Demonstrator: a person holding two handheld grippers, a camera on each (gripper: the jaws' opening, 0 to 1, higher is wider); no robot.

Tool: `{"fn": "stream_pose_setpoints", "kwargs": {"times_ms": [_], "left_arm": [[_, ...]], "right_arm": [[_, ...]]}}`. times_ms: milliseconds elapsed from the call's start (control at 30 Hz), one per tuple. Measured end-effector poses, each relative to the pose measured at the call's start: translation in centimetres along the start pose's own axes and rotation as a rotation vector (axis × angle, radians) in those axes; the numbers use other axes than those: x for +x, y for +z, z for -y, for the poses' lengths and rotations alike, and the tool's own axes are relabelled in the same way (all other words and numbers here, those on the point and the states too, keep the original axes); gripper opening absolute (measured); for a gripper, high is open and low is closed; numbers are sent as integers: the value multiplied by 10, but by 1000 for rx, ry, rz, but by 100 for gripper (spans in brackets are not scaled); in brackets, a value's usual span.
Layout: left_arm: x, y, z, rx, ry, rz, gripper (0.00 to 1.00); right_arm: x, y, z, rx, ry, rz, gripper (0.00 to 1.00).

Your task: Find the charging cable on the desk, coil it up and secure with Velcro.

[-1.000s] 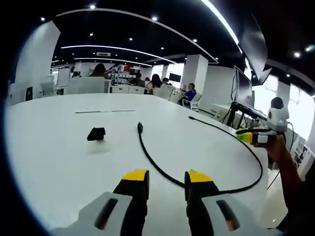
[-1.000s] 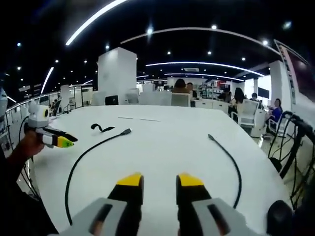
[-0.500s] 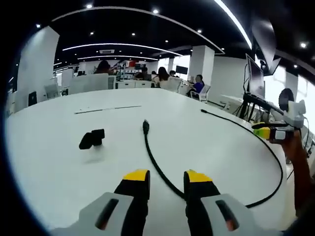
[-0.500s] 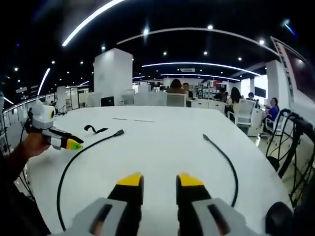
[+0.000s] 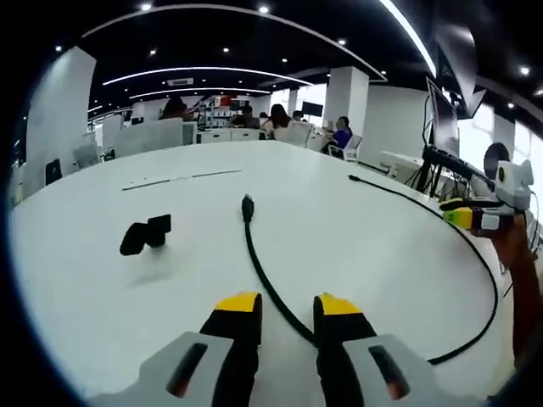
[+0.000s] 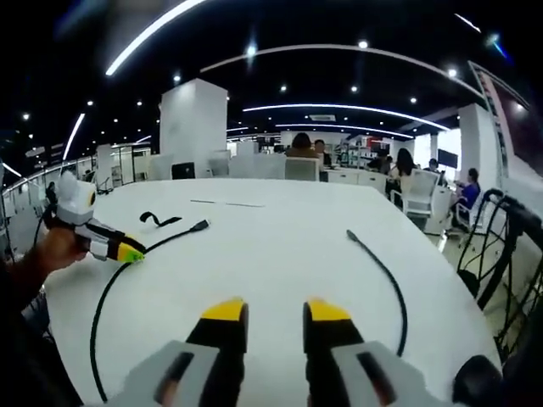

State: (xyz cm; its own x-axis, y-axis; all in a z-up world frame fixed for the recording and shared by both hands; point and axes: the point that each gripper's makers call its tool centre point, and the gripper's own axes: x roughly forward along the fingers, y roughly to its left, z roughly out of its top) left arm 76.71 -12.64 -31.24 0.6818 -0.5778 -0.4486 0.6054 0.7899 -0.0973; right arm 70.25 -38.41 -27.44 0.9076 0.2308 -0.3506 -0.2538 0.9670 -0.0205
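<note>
A long black charging cable lies in a wide loop on the white desk; one plug end points away in the left gripper view, the other end lies farther right. In the right gripper view the cable curves off to the right and its other stretch to the left. A black Velcro strap lies left of the plug, also seen as the strap. My left gripper hovers open just above the cable. My right gripper is open over bare desk.
The right gripper enters the left gripper view from the right, held by a hand. The left gripper enters the right gripper view from the left. A thin strip lies far on the desk. Black stands rise beyond the right edge.
Both views have drifted slightly forward over the desk; the cable and strap lie where they were. Both grippers stay open.
</note>
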Motion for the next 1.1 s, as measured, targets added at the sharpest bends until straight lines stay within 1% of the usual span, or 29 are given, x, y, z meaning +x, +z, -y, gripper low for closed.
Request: {"fn": "stream_pose_setpoints", "kwargs": {"times_ms": [100, 133, 200, 333, 633, 733, 800, 933, 1033, 1100], "left_arm": [[0, -1, 0, 0, -1, -1, 19], [1, 0, -1, 8, 2, 3, 17], [0, 0, -5, 25, 25, 6, 17], [0, 1, -3, 25, 15, 20, 14], [2, 2, -2, 32, 7, 22, 7], [3, 3, -3, 31, 6, 39, 6], [4, 2, -2, 43, 7, 52, 5], [5, 4, -2, 66, 15, 49, 5], [4, 5, -2, 67, 15, 46, 5], [5, 5, -3, 60, 10, 52, 5]], "right_arm": [[0, 1, 1, 2, -1, -1, 30], [1, 3, 3, 13, -12, -2, 30], [3, 7, 8, 23, -31, -3, 30], [6, 10, 14, 23, -48, -11, 30], [9, 4, 25, 34, -81, -47, 31], [11, 0, 33, 35, -105, -62, 31], [14, -4, 37, 53, -103, -74, 31], [19, -10, 48, 42, -135, -105, 31], [23, -8, 61, 38, -165, -106, 29], [27, -7, 68, 55, -179, -100, 29]]}}
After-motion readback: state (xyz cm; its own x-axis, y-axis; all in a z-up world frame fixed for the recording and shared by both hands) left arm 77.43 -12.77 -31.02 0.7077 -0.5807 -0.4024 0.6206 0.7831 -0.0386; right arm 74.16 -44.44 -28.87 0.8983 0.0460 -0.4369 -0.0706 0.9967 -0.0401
